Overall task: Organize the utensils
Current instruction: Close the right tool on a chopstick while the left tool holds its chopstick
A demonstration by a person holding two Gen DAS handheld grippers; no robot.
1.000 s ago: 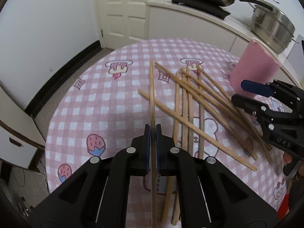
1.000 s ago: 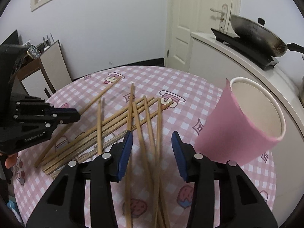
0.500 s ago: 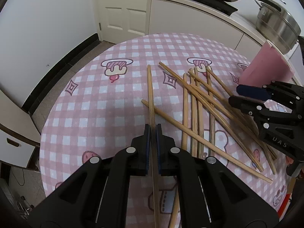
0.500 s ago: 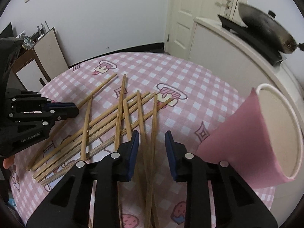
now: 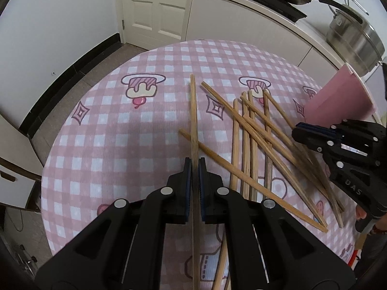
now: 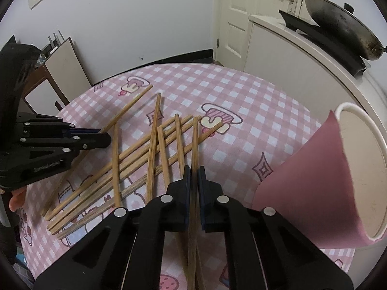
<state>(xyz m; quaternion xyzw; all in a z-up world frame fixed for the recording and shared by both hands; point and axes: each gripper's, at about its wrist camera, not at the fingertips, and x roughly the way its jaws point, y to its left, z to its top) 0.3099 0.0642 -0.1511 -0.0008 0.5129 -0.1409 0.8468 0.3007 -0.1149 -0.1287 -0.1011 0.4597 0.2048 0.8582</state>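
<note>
two slim bamboo chopsticks (image 5: 193,111) pinched.

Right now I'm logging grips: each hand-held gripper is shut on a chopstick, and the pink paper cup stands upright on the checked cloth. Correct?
Not quite. The pink paper cup lies tipped on its side, its mouth facing sideways, as the right wrist view shows. The left hand-held gripper and right hand-held gripper are each shut on a chopstick.

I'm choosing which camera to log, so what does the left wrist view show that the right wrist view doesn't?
Only the left wrist view shows the steel pot. Only the right wrist view shows the pink cup's white inside and the leaning boards. Both show the chopsticks on the checked tablecloth, the pan, the door, and each gripper shut on a chopstick.
</note>
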